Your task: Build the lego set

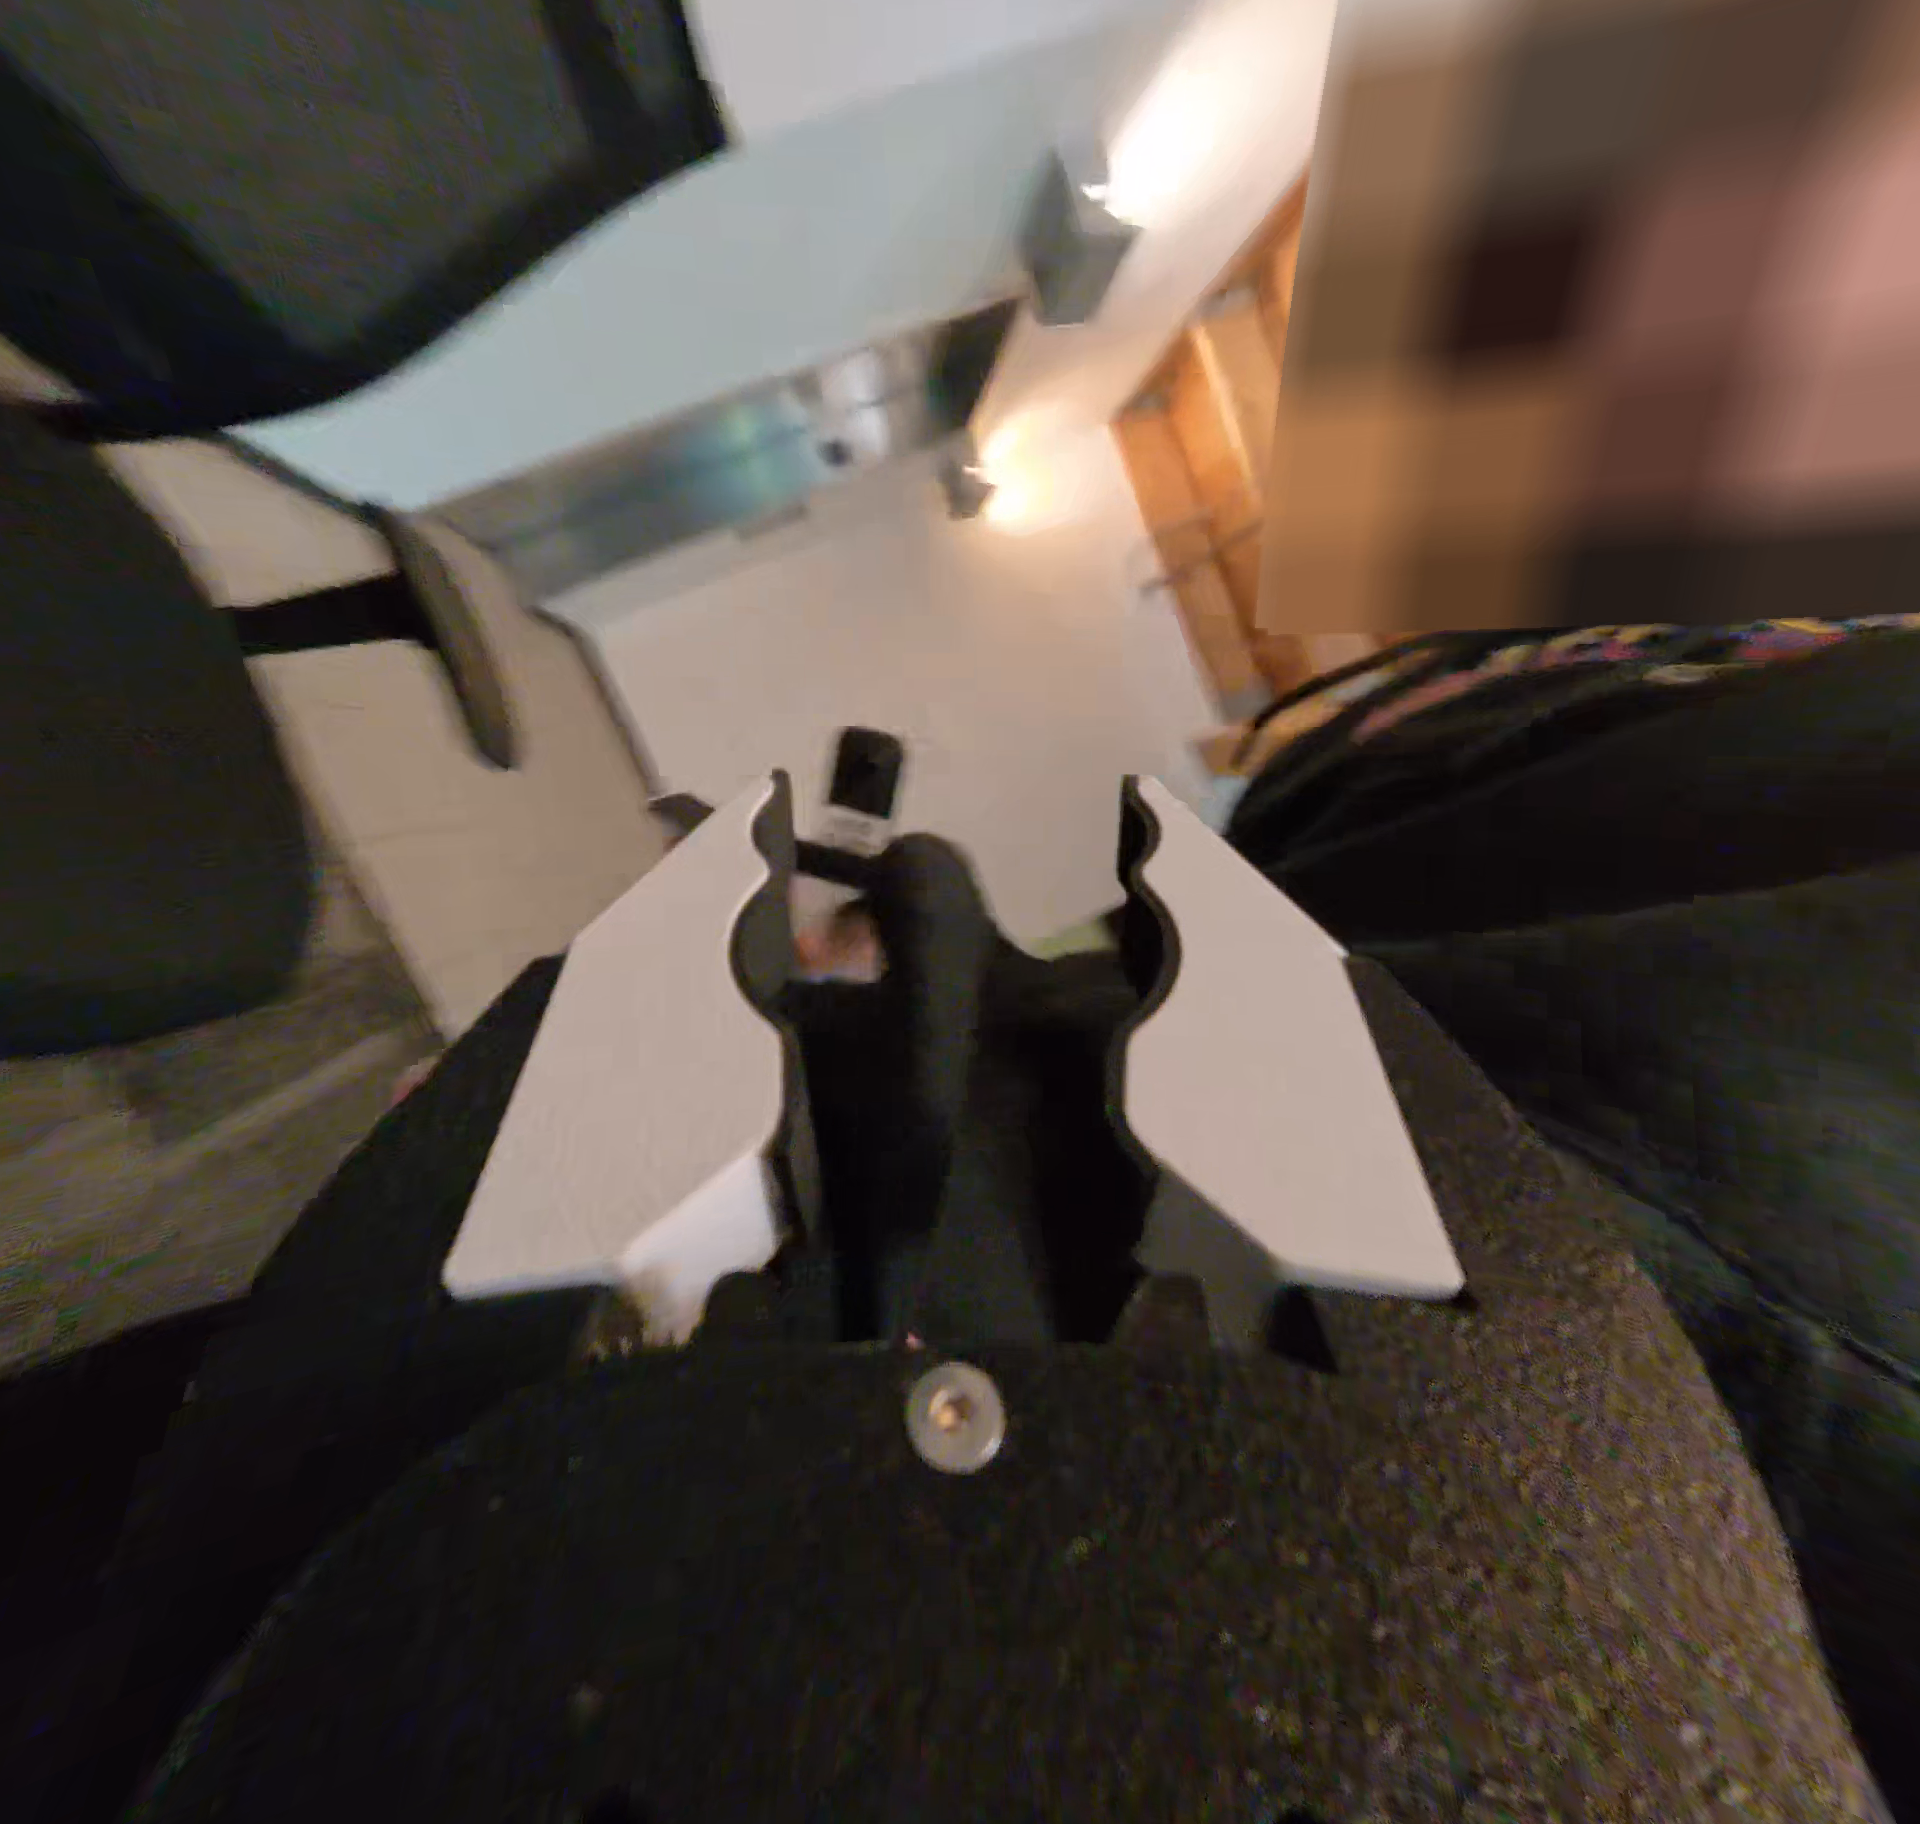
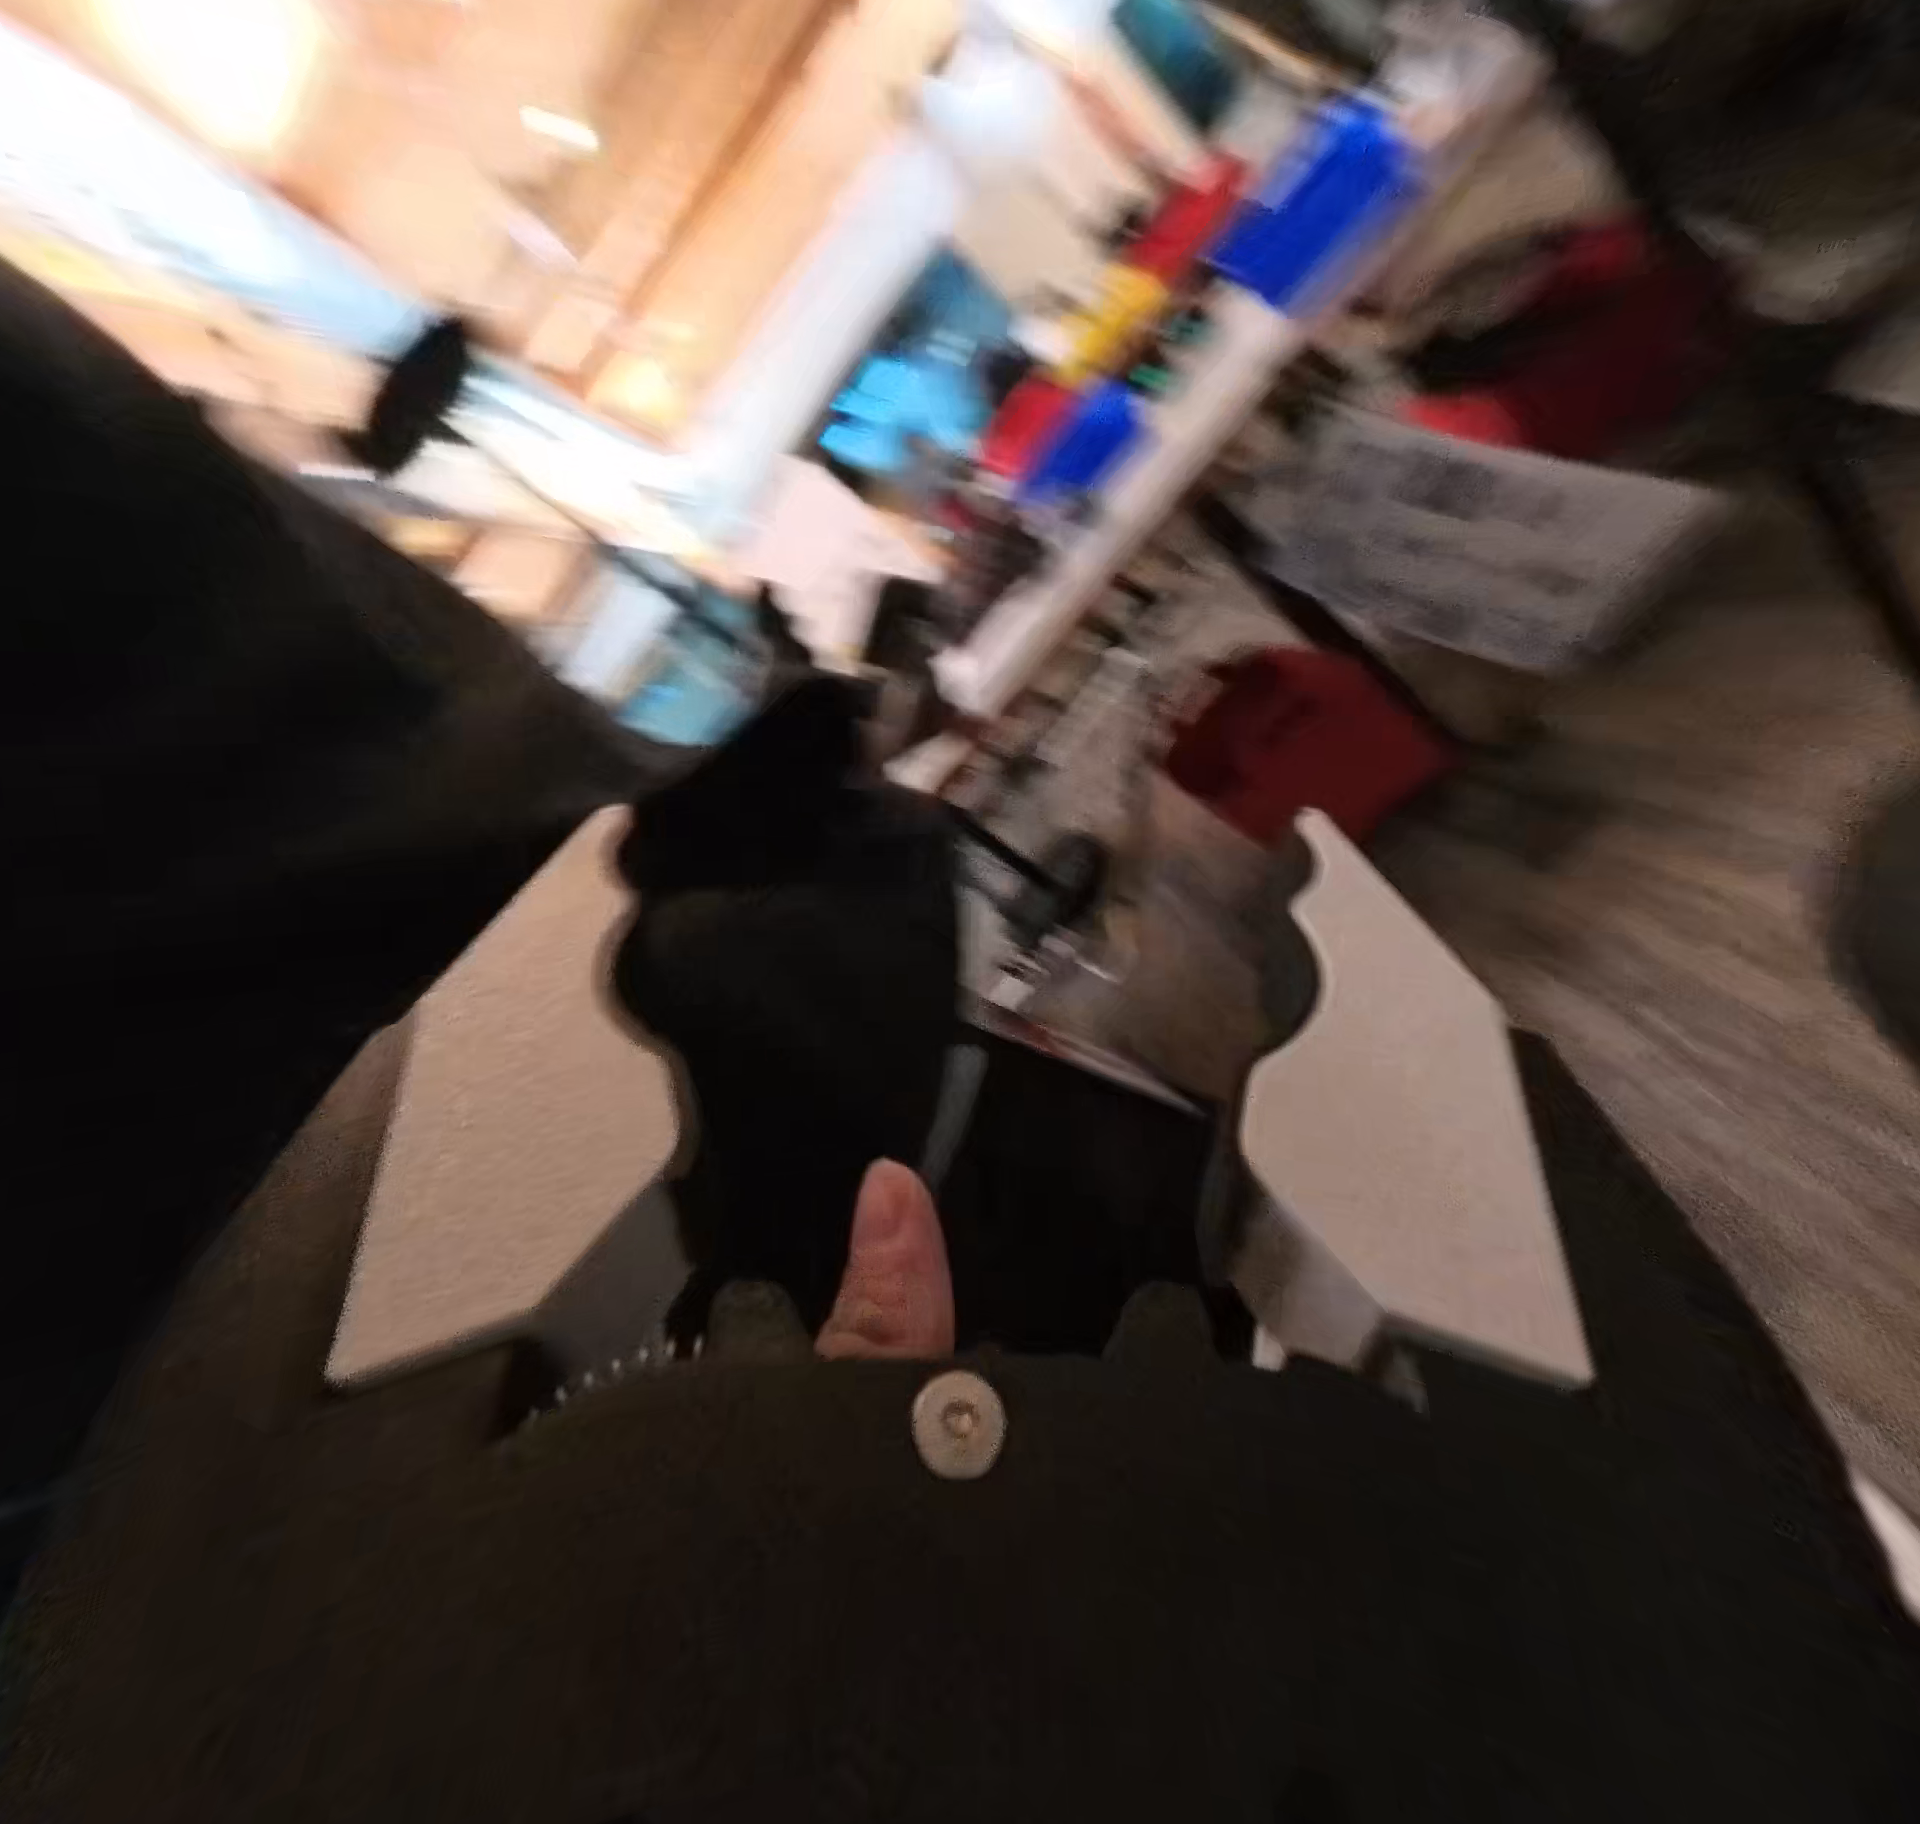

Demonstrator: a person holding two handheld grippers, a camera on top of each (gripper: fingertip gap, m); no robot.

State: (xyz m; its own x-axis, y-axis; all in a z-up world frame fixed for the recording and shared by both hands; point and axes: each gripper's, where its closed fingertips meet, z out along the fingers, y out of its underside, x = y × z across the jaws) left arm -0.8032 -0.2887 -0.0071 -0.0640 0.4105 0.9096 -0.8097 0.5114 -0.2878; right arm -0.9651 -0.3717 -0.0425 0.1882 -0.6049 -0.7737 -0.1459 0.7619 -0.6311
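Left gripper (image 1: 951, 818) gaping, empty, tilted ceilingward; right gripper (image 2: 961, 870) likewise apart, swinging in blur; probably between steps, no bricks visible.

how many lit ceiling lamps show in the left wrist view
2: one lamp beside the dark box fixture above centre, the other lamp lower down, left of the wooden panel. The mosaic patch may hide more.

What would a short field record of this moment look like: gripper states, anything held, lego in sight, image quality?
left gripper: open, nothing between the fingers, pointed up toward a wall and ceiling lights
right gripper: open, nothing gripped
thumb: shows near the base of the right gripper
lego: none identifiable in either view
coloured bins: red, blue, yellow blurs on a shelf
image quality: right view heavily motion-blurred, left mildly
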